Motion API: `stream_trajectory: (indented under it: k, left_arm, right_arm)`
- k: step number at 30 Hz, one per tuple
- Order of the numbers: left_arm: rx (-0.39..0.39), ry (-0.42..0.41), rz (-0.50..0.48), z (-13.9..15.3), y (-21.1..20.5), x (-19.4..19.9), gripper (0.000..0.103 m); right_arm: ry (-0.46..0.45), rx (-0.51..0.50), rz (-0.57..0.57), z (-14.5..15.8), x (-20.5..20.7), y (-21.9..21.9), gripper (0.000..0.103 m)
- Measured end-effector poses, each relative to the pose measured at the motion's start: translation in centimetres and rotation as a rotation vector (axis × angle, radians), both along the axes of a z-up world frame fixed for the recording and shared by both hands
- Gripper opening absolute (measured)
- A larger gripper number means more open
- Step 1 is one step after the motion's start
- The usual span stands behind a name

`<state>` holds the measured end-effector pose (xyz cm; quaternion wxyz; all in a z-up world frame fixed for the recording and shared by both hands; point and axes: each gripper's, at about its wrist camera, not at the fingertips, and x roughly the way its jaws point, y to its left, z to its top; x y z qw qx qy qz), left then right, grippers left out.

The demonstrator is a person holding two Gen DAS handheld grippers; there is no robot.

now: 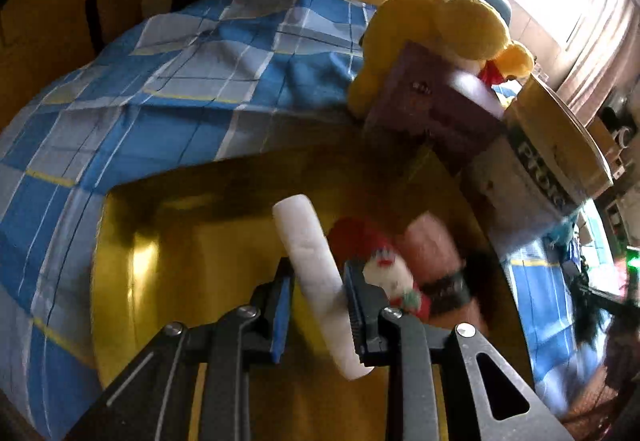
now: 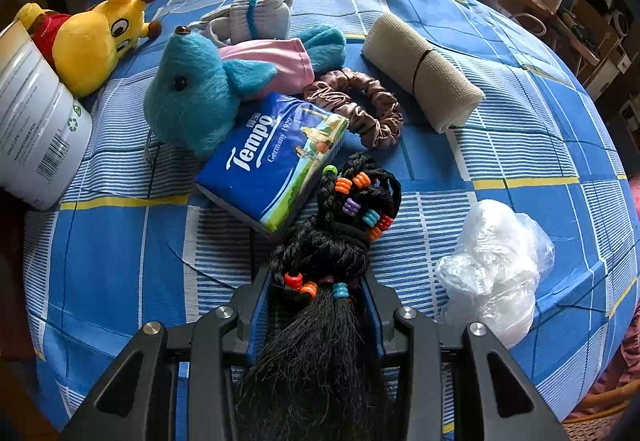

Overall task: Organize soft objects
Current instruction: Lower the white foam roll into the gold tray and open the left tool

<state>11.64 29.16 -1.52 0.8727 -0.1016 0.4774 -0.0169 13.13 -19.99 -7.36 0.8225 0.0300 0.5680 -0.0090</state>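
Because the white foam stick (image 1: 320, 281) looks light and squashy, the left gripper (image 1: 318, 305) clamps its middle above the yellow bin (image 1: 160, 261); at six o'clock, the right gripper (image 2: 316, 305) pinches the beaded braid hairpiece (image 2: 340, 225).

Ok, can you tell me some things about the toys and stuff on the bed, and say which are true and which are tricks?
1. The left gripper holds a white foam stick. True.
2. The right gripper holds the tissue pack. False: it grips a black braided hairpiece with beads.
3. The blue plush mouse lies beside the tissue pack. True.
4. The scrunchie is bright green. False: it is brownish pink.
5. The yellow plush wears red. True.
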Motion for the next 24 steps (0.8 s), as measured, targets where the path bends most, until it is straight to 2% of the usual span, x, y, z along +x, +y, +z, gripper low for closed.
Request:
stream_trajectory:
  k: [3, 4, 5, 7, 9, 17, 20, 24]
  left_arm:
    - [0.033, 0.026, 0.019, -0.4, -0.2, 1.5, 0.03]
    - [0.024, 0.031, 0.028, -0.5, -0.1, 1.7, 0.036]
    - [0.001, 0.027, 0.041, -0.4, 0.1, 1.7, 0.051]
    - [-0.045, -0.004, 0.091, 0.1, 0.7, 0.9, 0.068]
    - [-0.045, -0.028, 0.123, 0.6, 1.0, -0.2, 0.068]
    - [0.053, -0.073, 0.206, 2.0, 0.0, -5.3, 0.068]
    - [0.114, -0.107, 0.221, 2.6, -1.4, -7.8, 0.068]
    - [0.107, -0.127, 0.206, 2.8, -2.9, -10.0, 0.069]
  right_arm:
    - [0.0, 0.001, -0.001, 0.0, 0.0, 0.0, 0.039]
    - [0.0, 0.002, -0.001, 0.0, 0.0, 0.0, 0.039]
    - [0.001, 0.003, -0.002, 0.0, 0.0, 0.0, 0.039]
    - [0.002, 0.007, -0.003, 0.0, 0.0, -0.1, 0.039]
    - [0.002, 0.005, -0.002, 0.0, 0.1, 0.0, 0.039]
    - [0.001, 0.005, -0.006, -0.1, 0.0, 0.0, 0.038]
    - [-0.001, 0.003, -0.02, 0.0, 0.0, -0.1, 0.036]
    - [-0.004, -0.014, -0.025, 0.1, -0.1, 0.0, 0.035]
